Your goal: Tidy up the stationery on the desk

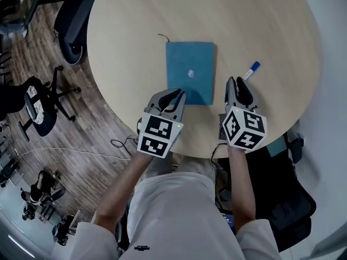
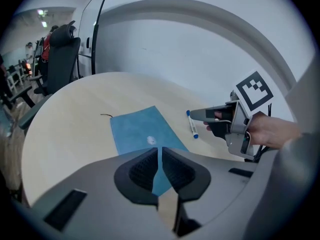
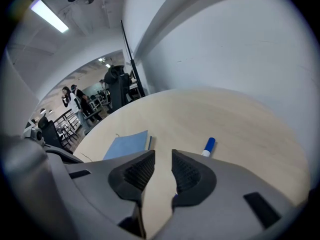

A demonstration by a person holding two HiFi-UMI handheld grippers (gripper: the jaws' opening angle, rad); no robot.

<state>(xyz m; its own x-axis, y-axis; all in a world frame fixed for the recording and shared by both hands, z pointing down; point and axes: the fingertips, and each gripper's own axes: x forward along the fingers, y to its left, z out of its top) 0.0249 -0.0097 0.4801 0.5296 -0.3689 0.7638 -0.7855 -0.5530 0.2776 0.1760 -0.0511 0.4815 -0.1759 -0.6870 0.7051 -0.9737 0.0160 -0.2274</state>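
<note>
Left tongs (image 1: 178, 95): pressed together, empty as far as I can see, over the near corner of the blue notebook (image 1: 190, 69).
Right tongs (image 1: 238, 85): slightly spread, empty.
Pen (image 1: 252, 69): loose on the worktop (image 1: 135, 37), just beyond the right tongs.
Tidying: seemingly barely begun, with both items still to collect.

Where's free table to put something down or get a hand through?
Free: far half of the table beyond the notebook; the strip left of the notebook; the rim right of the marker. Crowded: near edge, left gripper over the notebook's corner, right gripper just short of the marker.
</note>
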